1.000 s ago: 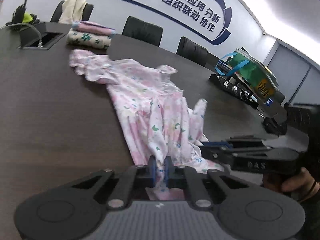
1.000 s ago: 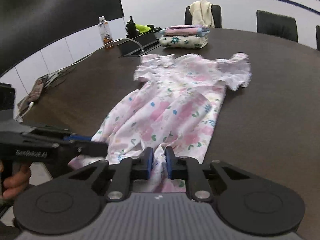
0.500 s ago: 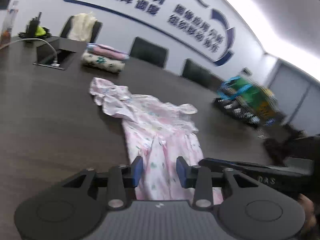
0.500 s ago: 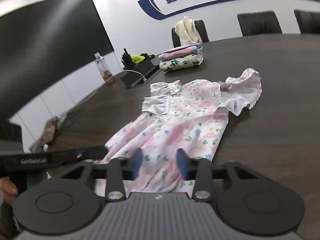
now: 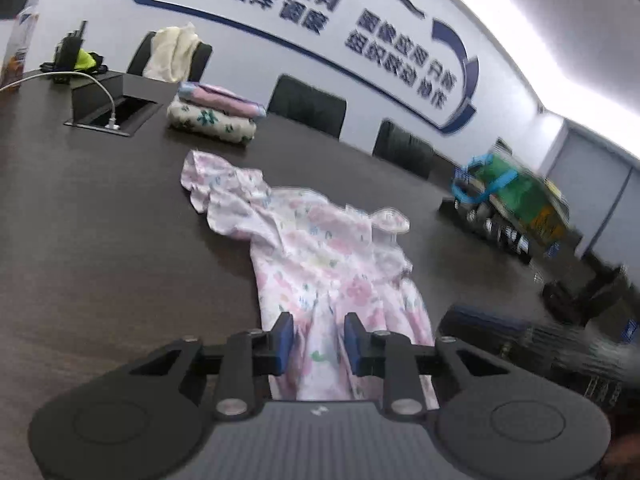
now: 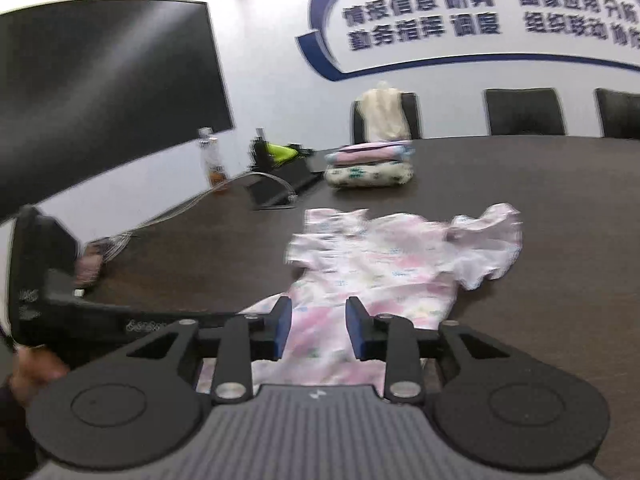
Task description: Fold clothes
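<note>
One dress point(image 5: 320, 264), two folded garments point(image 5: 212, 114).

I'm counting one pink dress point(image 5: 320, 264), two folded garments point(image 5: 212, 114) beyond it, and three chairs point(image 5: 306, 106) behind those.

L hand-held gripper point(image 5: 319, 336) jaws closing, R hand-held gripper point(image 6: 319, 328) opening, both empty.

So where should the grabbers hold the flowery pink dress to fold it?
Probably at the bottom hem of the dress, one corner each. It lies flat on the table, skirt toward the grippers and frilly sleeves far away, so come in low from the near edge. The left gripper is closing and the right gripper opening, with neither pinching cloth yet.
</note>
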Tool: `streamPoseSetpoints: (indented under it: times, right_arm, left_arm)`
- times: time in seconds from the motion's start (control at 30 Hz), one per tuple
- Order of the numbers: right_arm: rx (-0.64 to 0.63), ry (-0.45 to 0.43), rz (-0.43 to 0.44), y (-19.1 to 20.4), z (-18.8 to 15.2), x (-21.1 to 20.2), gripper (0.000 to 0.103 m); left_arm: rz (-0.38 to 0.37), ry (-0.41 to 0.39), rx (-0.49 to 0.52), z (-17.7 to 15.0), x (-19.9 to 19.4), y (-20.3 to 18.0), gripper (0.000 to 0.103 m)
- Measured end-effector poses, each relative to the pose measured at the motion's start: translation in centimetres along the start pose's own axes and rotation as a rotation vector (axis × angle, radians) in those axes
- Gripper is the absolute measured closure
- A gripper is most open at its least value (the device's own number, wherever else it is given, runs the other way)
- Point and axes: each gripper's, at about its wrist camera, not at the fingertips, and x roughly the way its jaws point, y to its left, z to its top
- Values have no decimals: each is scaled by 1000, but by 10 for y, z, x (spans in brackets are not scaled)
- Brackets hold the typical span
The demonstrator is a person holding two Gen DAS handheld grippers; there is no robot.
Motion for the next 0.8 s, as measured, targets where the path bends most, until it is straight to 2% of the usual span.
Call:
streamPoseSetpoints:
  times: [0.13,0.2,0.27,0.33,0.37,0.53,0.67,0.8]
  right_arm:
    - [-45,83,-28,10,-12,23,73]
    - [-45,107,-54,10,-16,33,73]
    - [-53,100,-59,10,-21,34,72]
    - [-41,93,-51,7,-19,32,70]
    - [-35,90,-46,5,-18,30,69]
    - [16,29,-58,-19,-8,-3,59]
    - [35,62,3,-39,-13,-37,45]
    - [-51,81,75,-34,-25,-64,45]
  left_arm:
    - [-9,-26,18,5,-11,-2,78]
    - [-42,-24,54,4,-18,-5,73]
    - [-84,-13,104,0,-21,-11,64]
    - [-105,-3,147,-5,-21,-17,63]
    - [-92,8,157,-7,-18,-18,64]
    - [-52,64,145,-13,-3,-14,66]
    - [-37,81,145,-13,3,-11,66]
    - [-38,90,142,-14,5,-7,66]
